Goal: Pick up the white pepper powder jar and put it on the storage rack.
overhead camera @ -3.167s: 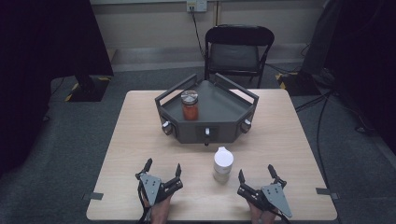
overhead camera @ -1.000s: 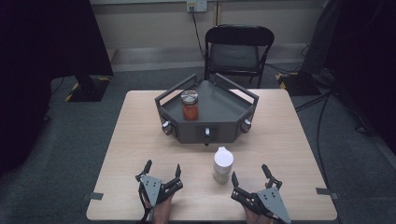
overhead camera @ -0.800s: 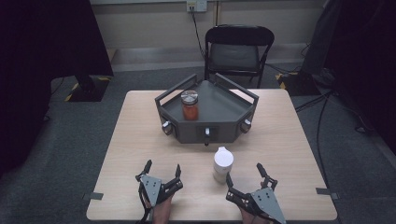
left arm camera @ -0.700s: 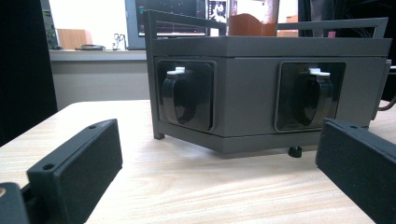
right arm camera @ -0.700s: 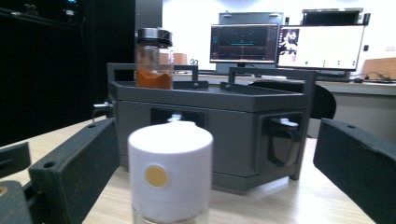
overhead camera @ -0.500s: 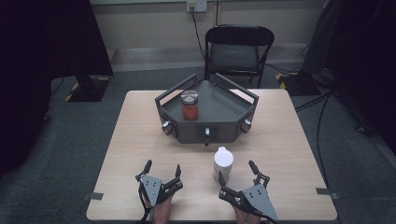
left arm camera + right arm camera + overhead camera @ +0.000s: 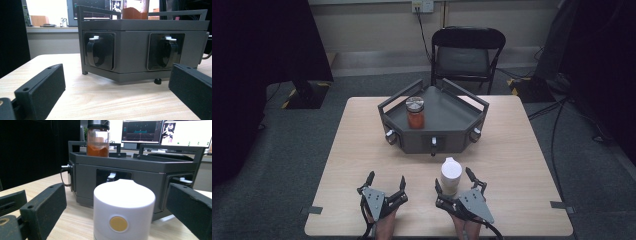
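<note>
between right tongs, white bottle, base cut off

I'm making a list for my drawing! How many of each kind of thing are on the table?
Grippers: 2 (left gripper, right gripper)
White bottle: 1
Jar with orange stuff: 1
Grey stand under the jar: 1
Total: 5

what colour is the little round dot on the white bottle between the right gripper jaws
Gold or tan, on the white bottle; clearest in the right gripper view.
</note>
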{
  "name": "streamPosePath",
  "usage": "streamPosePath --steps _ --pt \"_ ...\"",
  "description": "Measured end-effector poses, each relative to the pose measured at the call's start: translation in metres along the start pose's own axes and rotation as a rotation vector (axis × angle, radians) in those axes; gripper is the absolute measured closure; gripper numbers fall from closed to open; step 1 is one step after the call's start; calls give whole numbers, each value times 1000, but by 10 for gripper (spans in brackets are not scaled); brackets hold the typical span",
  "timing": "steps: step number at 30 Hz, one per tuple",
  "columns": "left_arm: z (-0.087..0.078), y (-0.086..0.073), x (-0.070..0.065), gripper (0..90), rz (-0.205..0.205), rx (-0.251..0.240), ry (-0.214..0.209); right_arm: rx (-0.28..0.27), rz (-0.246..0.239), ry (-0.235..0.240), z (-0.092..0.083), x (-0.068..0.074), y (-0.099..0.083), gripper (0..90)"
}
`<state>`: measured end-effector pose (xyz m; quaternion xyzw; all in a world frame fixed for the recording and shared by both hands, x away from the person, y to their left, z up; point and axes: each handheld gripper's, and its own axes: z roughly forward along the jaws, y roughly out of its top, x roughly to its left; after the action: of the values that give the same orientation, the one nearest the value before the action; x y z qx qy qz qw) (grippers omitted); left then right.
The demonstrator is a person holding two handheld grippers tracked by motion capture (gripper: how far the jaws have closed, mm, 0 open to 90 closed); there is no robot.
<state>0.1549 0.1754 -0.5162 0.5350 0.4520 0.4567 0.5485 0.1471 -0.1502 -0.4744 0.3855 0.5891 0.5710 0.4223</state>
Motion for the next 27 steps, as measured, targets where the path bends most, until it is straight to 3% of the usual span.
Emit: streamPosePath --steps 10,13,21,27 --pt "0 0 0 0 0 0 0 29 11 -18 14 -1 0 52" --pt "0 0 1 0 0 0 -3 46 39 -13 18 -4 2 78" --pt "0 0 1 0 0 0 -5 83 27 -11 21 -5 2 156" --pt "0 0 1 0 0 0 -6 76 19 -12 20 -4 -4 198"
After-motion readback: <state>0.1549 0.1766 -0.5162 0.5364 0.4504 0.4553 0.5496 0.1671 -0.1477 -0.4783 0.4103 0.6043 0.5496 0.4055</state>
